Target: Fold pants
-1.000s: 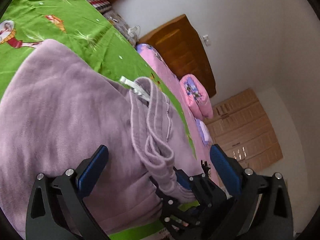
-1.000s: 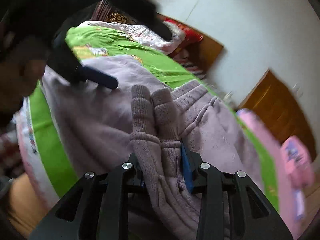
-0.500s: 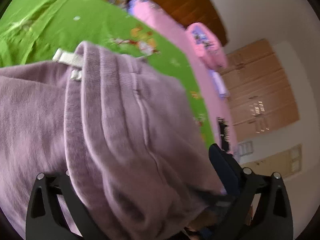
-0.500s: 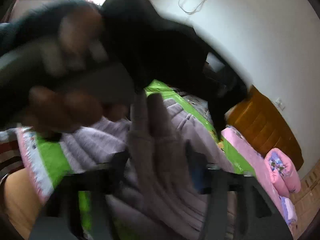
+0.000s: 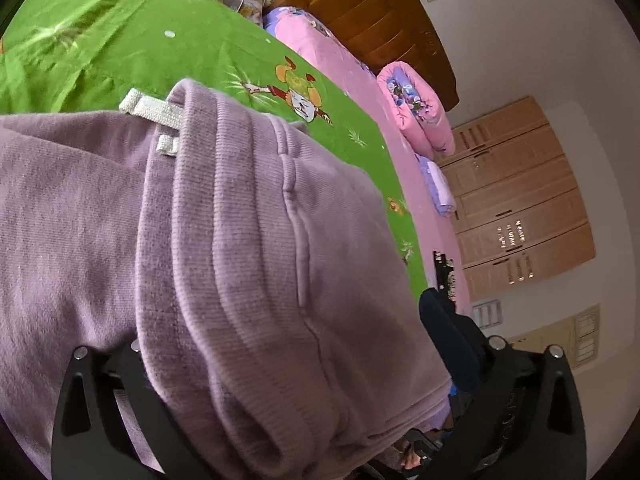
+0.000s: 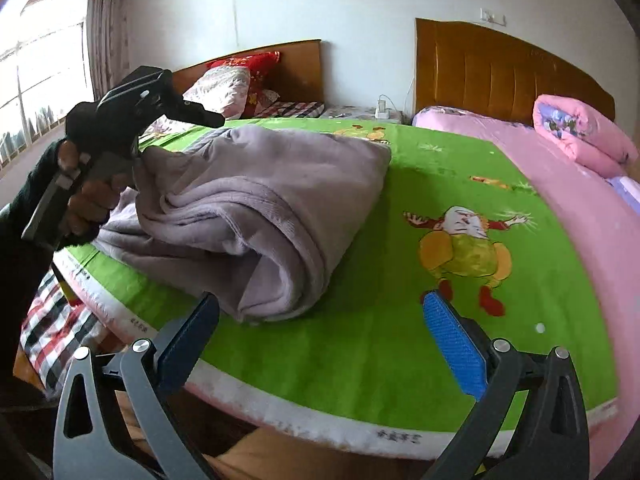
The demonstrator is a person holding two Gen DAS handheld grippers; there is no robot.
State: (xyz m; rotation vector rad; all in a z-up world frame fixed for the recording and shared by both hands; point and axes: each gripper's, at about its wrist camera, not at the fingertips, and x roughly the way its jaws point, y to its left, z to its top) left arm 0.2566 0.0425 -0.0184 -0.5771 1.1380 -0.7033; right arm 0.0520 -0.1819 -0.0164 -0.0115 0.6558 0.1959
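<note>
The lilac pants [image 6: 260, 184] lie in a thick folded bundle on the green cartoon sheet [image 6: 400, 360]. My right gripper [image 6: 320, 300] hovers just in front of the bundle's rolled near edge. Its jaws are opening wide, with only sheet between them. A hand holds my left gripper at the bundle's left side, its upper finger [image 6: 200, 115] above the cloth. In the left wrist view the pants [image 5: 240, 240] fill the space between the fingers of the left gripper [image 5: 308, 312]. They cover the left finger, and the right pad [image 5: 448, 340] stands beside the cloth. The white drawstring [image 5: 154, 110] shows at the waistband.
The bed's near edge [image 6: 320, 420] runs just under my right gripper. A pink bed [image 6: 580, 200] with a rolled pink quilt [image 6: 580, 132] adjoins on the right, below a wooden headboard [image 6: 500, 68]. Pillows [image 6: 224, 88] lie at the back and a checked cloth [image 6: 52, 328] hangs at the left.
My right gripper let go of the pant cuffs, opened wide and drew back to the right. My left gripper pushed in so that the waistband end fills its view.
</note>
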